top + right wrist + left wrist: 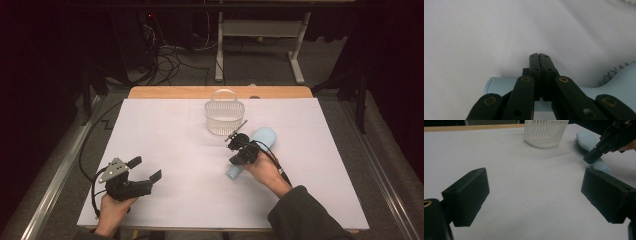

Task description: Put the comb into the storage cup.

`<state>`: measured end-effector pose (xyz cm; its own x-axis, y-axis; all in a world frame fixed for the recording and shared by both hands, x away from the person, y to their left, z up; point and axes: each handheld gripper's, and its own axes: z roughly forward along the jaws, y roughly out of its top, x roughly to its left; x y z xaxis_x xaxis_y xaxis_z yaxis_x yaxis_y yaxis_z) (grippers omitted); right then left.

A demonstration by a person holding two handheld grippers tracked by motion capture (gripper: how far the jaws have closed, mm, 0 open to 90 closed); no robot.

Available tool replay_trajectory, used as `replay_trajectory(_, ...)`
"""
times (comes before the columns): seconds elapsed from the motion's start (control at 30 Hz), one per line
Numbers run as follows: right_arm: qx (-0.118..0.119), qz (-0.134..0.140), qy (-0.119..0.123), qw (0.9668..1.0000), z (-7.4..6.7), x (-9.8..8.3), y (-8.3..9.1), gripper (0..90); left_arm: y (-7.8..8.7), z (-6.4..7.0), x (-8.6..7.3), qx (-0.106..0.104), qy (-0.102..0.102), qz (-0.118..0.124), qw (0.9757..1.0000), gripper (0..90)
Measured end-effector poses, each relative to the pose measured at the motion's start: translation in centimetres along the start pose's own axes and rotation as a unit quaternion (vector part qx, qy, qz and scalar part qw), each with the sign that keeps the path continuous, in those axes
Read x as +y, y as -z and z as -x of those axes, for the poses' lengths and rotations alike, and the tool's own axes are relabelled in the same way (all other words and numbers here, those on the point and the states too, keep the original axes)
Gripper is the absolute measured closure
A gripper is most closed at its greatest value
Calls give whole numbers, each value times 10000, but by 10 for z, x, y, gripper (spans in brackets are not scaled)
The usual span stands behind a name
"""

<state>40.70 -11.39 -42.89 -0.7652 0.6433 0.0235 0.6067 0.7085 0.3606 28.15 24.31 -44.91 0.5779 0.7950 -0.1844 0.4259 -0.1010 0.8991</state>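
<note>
A light blue hairbrush (261, 137) lies on the white table cover, bristles to the side, its handle towards the person. My right gripper (235, 159) is shut, jaws pressed together with nothing between them, right over the brush's handle (499, 86). From the left gripper view the same right gripper (591, 158) points down at the brush (586, 140). A white slotted basket (224, 118) with a hoop handle stands just beyond the brush. My left gripper (145, 168) is open and empty near the front left, jaws wide apart (536, 192).
A white sheet (170, 130) covers the table, and a wooden edge (220, 92) shows at the far side. Table legs and cables lie on the floor beyond. The basket (545, 133) appears empty.
</note>
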Motion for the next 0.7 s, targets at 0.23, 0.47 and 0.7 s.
replay_trajectory(0.23,-3,-18,57,10000,-3,-8,4,898,0,0,0,3,3,1,10000,70)
replay_trajectory(0.47,37,-10,103,9999,-2,-16,7,898,0,0,0,1,0,-2,10000,70)
replay_trajectory(0.7,32,-56,46,10000,-1,-24,11,899,0,0,0,0,-3,-6,10000,70)
